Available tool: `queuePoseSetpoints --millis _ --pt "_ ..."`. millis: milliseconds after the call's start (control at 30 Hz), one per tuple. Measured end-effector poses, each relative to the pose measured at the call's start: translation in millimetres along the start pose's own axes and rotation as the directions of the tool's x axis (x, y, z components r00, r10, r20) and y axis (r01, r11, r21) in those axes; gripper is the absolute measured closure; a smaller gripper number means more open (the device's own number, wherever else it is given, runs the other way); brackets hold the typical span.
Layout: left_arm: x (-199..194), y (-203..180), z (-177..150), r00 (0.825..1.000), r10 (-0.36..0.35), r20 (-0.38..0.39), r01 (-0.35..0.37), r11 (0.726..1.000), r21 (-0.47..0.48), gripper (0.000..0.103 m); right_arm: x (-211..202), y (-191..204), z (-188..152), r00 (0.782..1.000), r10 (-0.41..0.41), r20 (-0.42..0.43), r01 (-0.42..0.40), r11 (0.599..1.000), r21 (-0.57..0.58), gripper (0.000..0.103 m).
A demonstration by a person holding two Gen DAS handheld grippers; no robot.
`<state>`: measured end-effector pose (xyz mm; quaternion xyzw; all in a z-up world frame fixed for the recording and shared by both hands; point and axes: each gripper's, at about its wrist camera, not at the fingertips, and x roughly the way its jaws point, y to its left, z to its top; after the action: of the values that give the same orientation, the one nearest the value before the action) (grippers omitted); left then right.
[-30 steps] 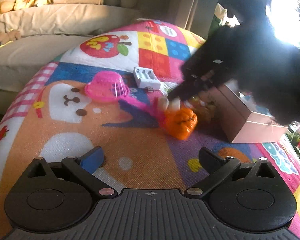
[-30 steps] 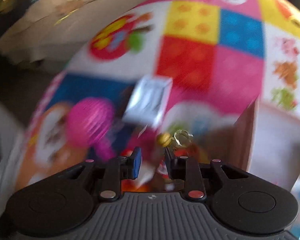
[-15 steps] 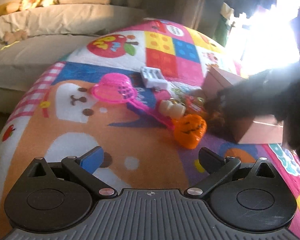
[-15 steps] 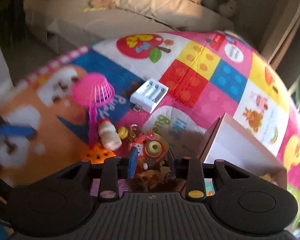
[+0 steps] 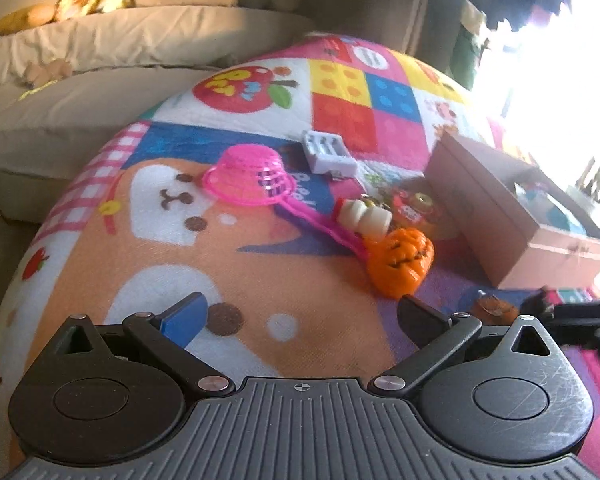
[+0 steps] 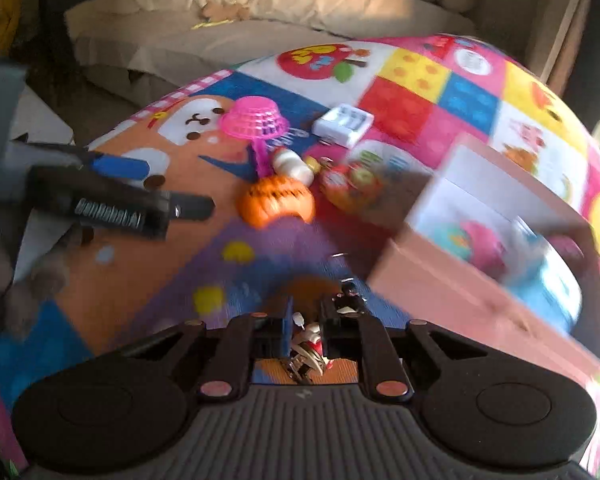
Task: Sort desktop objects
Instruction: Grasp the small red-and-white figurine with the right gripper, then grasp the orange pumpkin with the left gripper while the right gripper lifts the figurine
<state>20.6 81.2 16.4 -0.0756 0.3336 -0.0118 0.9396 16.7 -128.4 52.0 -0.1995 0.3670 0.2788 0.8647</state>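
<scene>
We hold our right gripper (image 6: 306, 320) low over the mat (image 6: 148, 264), its jaws pressed together on a small toy (image 6: 308, 344): something red and whitish is pinched between the fingers, too blurred to name. It sits just beside the near wall of the box (image 6: 460, 284), not yet over the opening. Our left gripper (image 5: 300, 312) hangs spread wide with nothing between its fingers, pointing down at bare mat in front of the pile.

As for progress, we judge the sorting to be partly done. The box already holds a few things: a pink shape and some blue and teal ones show inside, though blur hides what they are. Left on the mat are the pumpkin (image 5: 400, 260), the sieve (image 5: 248, 176) with its handle running under the small bottle (image 5: 366, 216), the charger (image 5: 328, 152) further back, and a red and yellow cluster (image 5: 416, 208) of small toys just beside the box's far corner. The pumpkin touches the sieve handle's end, and the bottle lies right behind it.

So the piece in our right claw looks like the next to go in, and at least five items remain after it. The sieve seems the most awkward, being long and tangled with its neighbours; our free left claw is near enough to take the pumpkin.
</scene>
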Motion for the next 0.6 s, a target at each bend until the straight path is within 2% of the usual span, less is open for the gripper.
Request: queuePoseSetpoints --millis 100,133,200,300,367,433,500,567,600 --pt "4 -16 4 1.000 -0.024 -0.007 0.024 0.997 0.074 0.000 -19 -14 -23 0.991 -0.122 0.048 0.120 0.992 0.032 0.089" --pt "6 -24 7 0.999 -0.033 -0.004 0.033 0.994 0.100 0.000 -24 -20 -28 0.988 -0.142 0.068 0.138 0.989 0.062 0.088" --pt "11 -39 13 1.000 -0.026 0.012 0.024 0.987 0.159 0.000 -36 -37 -39 0.984 -0.151 0.097 0.134 0.978 0.163 0.070" --pt "23 -61 19 0.999 0.021 0.036 -0.030 0.964 0.265 0.000 -48 -52 -50 0.971 -0.192 0.146 0.149 0.954 0.261 0.049" --pt "29 -67 21 0.995 0.081 0.058 -0.095 0.937 0.336 0.000 -51 -57 -55 0.964 -0.209 0.164 0.156 0.944 0.290 0.046" --pt "28 -66 22 0.982 0.157 0.106 -0.186 0.900 0.394 0.000 -50 -61 -59 0.963 -0.209 0.168 0.150 0.939 0.309 0.044" --pt "24 -56 21 0.965 0.223 0.136 -0.260 0.876 0.407 0.000 -49 -61 -63 0.961 -0.214 0.174 0.151 0.936 0.317 0.034" --pt "21 -41 23 0.955 0.269 0.122 -0.295 0.878 0.376 0.000 -49 -61 -70 0.958 -0.220 0.185 0.152 0.933 0.325 0.031" --pt "19 -34 25 0.960 0.261 0.101 -0.280 0.895 0.347 0.000 -49 -63 -73 0.957 -0.219 0.188 0.147 0.931 0.335 0.031"
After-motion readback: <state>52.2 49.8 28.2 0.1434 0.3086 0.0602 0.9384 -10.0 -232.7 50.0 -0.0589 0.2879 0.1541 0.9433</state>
